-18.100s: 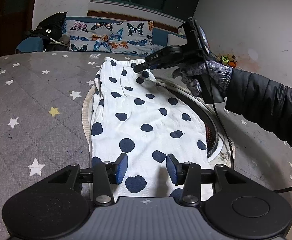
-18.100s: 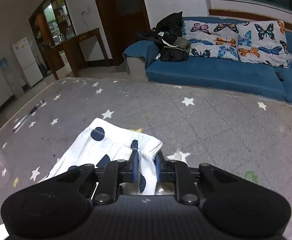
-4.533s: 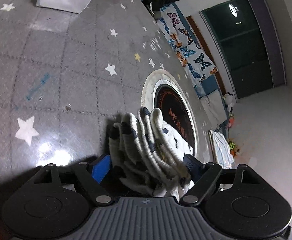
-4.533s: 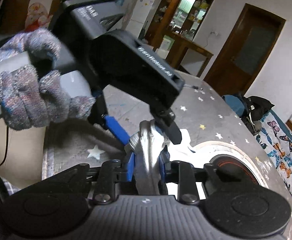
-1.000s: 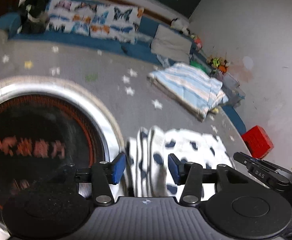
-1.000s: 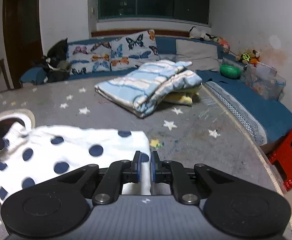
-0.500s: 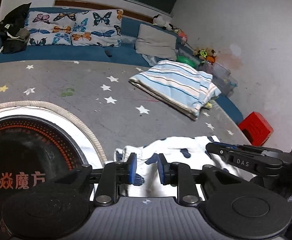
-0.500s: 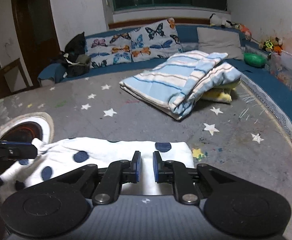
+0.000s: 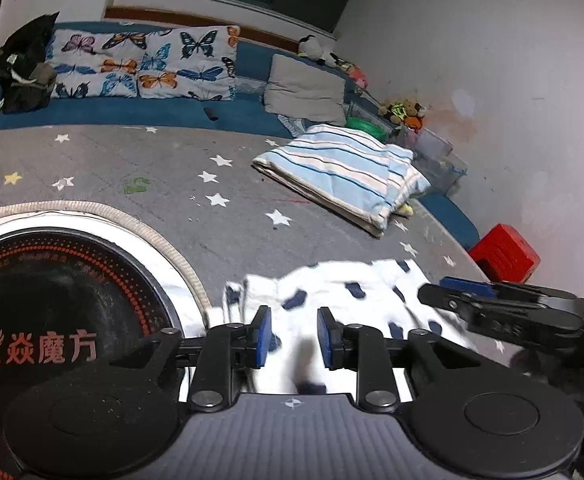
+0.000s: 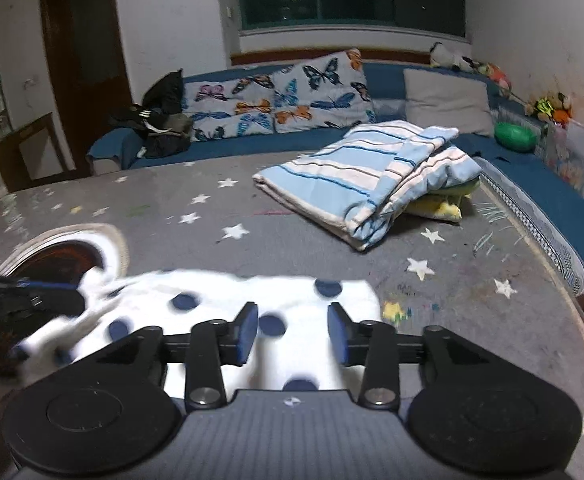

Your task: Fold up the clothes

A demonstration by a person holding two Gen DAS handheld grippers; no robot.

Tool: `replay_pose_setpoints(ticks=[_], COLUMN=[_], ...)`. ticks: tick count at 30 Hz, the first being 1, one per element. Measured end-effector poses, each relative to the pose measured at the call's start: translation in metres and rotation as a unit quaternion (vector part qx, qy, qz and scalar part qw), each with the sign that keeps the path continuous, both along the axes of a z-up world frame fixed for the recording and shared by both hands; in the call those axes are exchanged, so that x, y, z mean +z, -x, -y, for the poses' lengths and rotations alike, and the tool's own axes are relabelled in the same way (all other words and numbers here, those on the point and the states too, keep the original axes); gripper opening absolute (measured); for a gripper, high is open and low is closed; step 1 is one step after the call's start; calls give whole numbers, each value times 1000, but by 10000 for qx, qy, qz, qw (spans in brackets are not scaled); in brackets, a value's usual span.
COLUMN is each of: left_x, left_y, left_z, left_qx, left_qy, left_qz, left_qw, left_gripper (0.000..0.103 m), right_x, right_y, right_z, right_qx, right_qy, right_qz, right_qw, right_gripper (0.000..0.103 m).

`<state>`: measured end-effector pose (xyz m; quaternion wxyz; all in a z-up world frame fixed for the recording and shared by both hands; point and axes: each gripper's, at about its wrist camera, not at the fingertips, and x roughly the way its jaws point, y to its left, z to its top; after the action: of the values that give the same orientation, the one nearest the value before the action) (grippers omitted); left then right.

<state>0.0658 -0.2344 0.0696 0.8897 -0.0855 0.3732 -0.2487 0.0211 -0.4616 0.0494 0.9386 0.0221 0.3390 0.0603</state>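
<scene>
Right wrist view shows us both grippers, right [image 10: 293, 334] and left [image 9: 291, 336], with fingers parted and gripping nothing, hovering over the spotted cloth [image 10: 220, 304] lying in a flat band on the starred tabletop [image 10: 332, 240] beside the round burner [image 9: 52, 300], probably so it rests folded.

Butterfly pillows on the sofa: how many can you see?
2, side by side against the sofa back: left pillow beside the dark clothes pile, right pillow nearer the plain grey cushion. Others may be hidden behind the pile.
</scene>
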Motion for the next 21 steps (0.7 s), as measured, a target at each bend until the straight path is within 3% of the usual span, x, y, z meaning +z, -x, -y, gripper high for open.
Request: replay_pose_setpoints(ticks=[4, 9, 13, 16, 21], left_x=[-1, -4, -7, -8, -11], left_y=[16, 26, 31, 36, 51], left_z=[3, 1, -5, -11, -27], left_qx=[-90, -99, -56, 5, 34], left_qy=[-191, -305, -374, -439, -350], left_qz=[132, 163, 150, 148, 69], left_qw=[9997, 9994, 9992, 9989, 9994], left_gripper=[32, 35, 35, 41, 46], right_x=[3, -8, -22, -24, -25], right_y=[40, 78, 96, 107, 121], right_z=[-7, -12, -9, -8, -15], right_qx=[146, 70, -160, -284, -371], right_qy=[-23, -29, -16, 10, -93], right_qz=[78, 7, -108, -79, 30], right_qw=[9999, 10000, 9998, 9996, 9993], right_gripper=[49, 50, 50, 50, 60])
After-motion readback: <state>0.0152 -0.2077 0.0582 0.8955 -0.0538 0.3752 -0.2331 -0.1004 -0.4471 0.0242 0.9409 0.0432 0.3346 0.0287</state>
